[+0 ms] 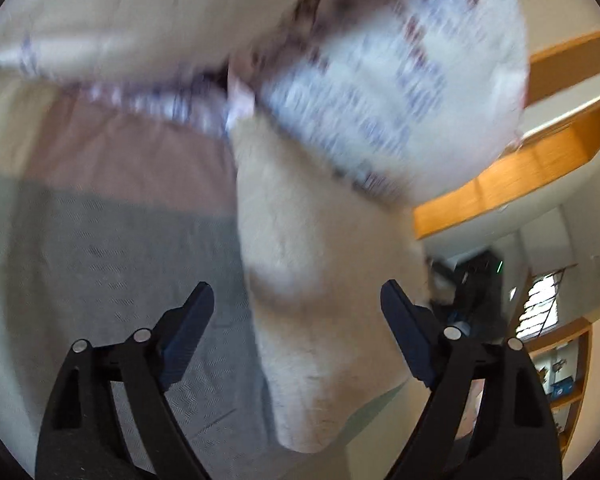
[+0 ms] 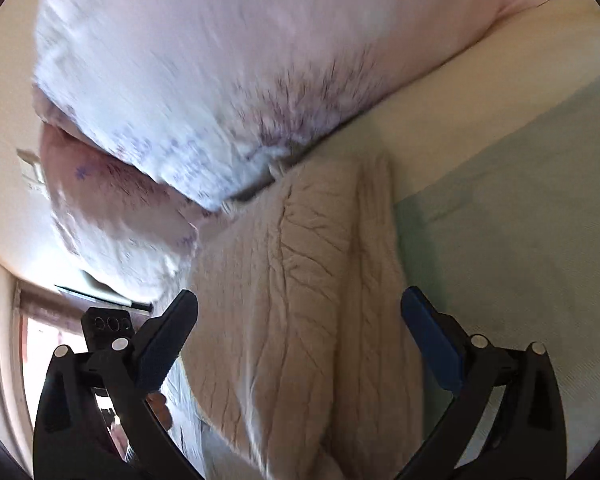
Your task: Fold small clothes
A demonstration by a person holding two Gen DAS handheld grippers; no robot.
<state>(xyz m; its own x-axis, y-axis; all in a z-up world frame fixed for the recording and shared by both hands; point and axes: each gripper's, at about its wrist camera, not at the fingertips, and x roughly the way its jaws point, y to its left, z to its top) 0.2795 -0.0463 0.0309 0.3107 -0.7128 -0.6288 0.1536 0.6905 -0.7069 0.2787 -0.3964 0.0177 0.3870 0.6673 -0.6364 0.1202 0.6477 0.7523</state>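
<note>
Left gripper (image 1: 298,300): jaws wide apart, nothing pinched between them. Dark blue pads (image 1: 188,334) visible on both fingers, bare.

Cream knit garment (image 1: 300,320) hangs or lies in a long folded strip right in the gap of the left claw, running from 12 o'clock down to 6 o'clock in the left wrist view. Can't tell whether the fabric touches either pad; it looks to sit beyond the fingertips. Lower end tapers to a rounded fold near 6 o'clock.

Right gripper (image 2: 300,308): also spread open, holding nothing. Same cream garment (image 2: 300,300) fills the gap there, ribbed or crinkled texture clear, two lengthwise folds side by side, stretching from about 12 o'clock toward 6.

Behind the garment, at its 12 o'clock end: a big pillow (image 2: 204,92), white-pink with a purple printed pattern, heavily motion-blurred in both views. A second pillow (image 2: 112,220) lies under it at 9 o'clock in the right wrist view. The garment's top end butts up against the pillow edge.

Surface is a bed sheet (image 2: 520,220), pale green panel at 3 o'clock from the garment, cream band beside it. In the left wrist view the sheet (image 1: 100,260) reads grey-green at 9 o'clock, with a mauve strip above.

Wooden shelving (image 1: 512,168) at 2 o'clock in the left view. Window (image 2: 44,356) at 8 o'clock in the right view.
</note>
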